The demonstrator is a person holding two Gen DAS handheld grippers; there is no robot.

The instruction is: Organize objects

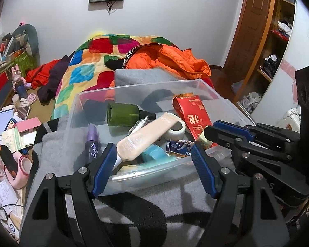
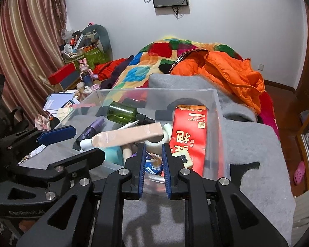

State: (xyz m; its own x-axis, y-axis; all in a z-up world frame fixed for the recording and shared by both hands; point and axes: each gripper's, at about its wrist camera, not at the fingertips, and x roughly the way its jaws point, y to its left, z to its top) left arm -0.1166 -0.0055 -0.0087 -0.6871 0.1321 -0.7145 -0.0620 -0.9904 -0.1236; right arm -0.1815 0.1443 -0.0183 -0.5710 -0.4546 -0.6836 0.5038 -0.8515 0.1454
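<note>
Fingers of the left gripper [image 1: 154, 168] stand spread wide, one on each side of the near wall of the clear plastic bin [image 1: 146, 181]; nothing is held between them, though the cap end of a beige tube [image 1: 146, 135] lies close by the left pad. Whether the pads touch the bin wall cannot be told. Fingers of the right gripper [image 2: 153, 169] stand narrowly parted, a small gap between the blue pads, at the near rim of the same bin; through the gap a blue and white box [image 2: 152, 167] shows. Whether they pinch the rim or the box cannot be told.

Contents of the bin, as seen: the beige tube lying slantwise across the pile; a dark green bottle [image 2: 122, 113] on its side toward the far wall; a purple spray bottle [image 2: 90, 130] at the left side; a red packet [image 2: 188, 135] with Chinese print leaning at the right wall; a white tape roll [image 2: 156, 141] under the tube; a teal tape roll [image 1: 154, 154] near the front.

The bin rests on a grey blanket [image 2: 253, 144] on the bed. Behind it lie an orange jacket [image 2: 226, 70] and a patchwork quilt [image 2: 146, 65]. Papers and boxes crowd the left side.
</note>
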